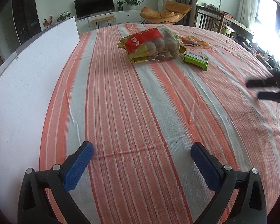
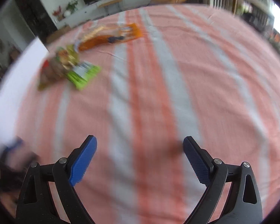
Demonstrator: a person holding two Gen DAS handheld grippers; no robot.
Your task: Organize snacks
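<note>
A large clear snack bag with a red label (image 1: 153, 44) lies far ahead on the striped cloth, holding round brown pieces. A small green packet (image 1: 196, 59) rests just right of it, and an orange packet (image 1: 194, 40) lies behind. My left gripper (image 1: 141, 151) hovers open over bare cloth, well short of them. The right wrist view is blurred: the brown bag (image 2: 56, 67), green packet (image 2: 82, 74) and orange packet (image 2: 110, 35) sit at upper left. My right gripper (image 2: 140, 145) is open and empty, and it shows in the left wrist view as a dark blur, the right gripper (image 1: 267, 89).
An orange, white and grey striped tablecloth (image 1: 121, 102) covers the table. A white board (image 1: 28, 71) runs along the left edge. Beyond are a TV (image 1: 94, 4), an orange lounge chair (image 1: 166, 13), plants and a cluttered side table (image 1: 233, 22) by the window.
</note>
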